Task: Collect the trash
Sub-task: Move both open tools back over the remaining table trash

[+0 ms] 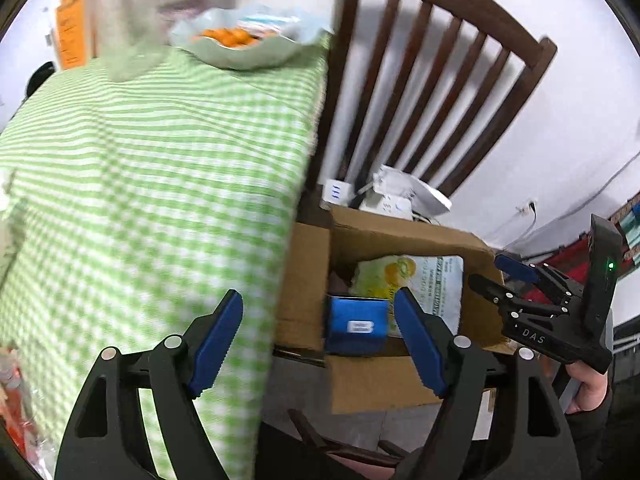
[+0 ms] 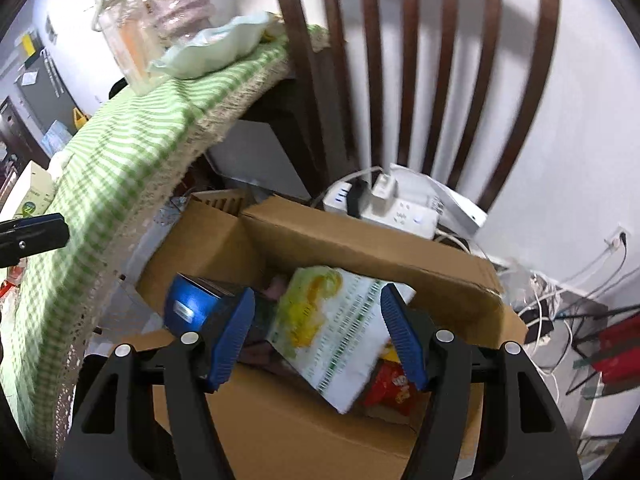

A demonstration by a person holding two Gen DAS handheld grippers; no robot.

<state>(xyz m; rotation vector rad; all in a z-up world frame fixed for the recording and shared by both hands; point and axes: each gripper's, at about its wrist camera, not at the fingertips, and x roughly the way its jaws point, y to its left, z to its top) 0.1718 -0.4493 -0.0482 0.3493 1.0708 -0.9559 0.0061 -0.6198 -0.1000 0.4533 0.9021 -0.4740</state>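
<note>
**Both hand-held grippers empty over the trash box — next piece needed**

Largest first: one worktop under a green checked cloth, one dark wooden chair against the wall, one open cardboard box just beside the worktop's edge. The box is where the trash sits. Inside I count three clear pieces: one white-and-yellow printed pouch, one blue carton, one red wrapper tucked under the pouch. Something pinkish lies deeper in — can't tell what.

My left hand-held gripper is wide open, nothing between the pads, hanging over the worktop's edge and the box's near corner. My right hand-held gripper is also open and empty, pointing down at the box; the pouch shows between its fingers but lies below them, not gripped.

Step, as I judge it: between drops, box part-filled. The next move calls for swinging back over the worktop and finding another scrap. Candidates are blurred: one pale green bowl with orange food, probably not trash; one crumpled pale packet; something red and clear at the near left corner, unreadable. One white power strip sits on the chair seat behind the box — leave it.
</note>
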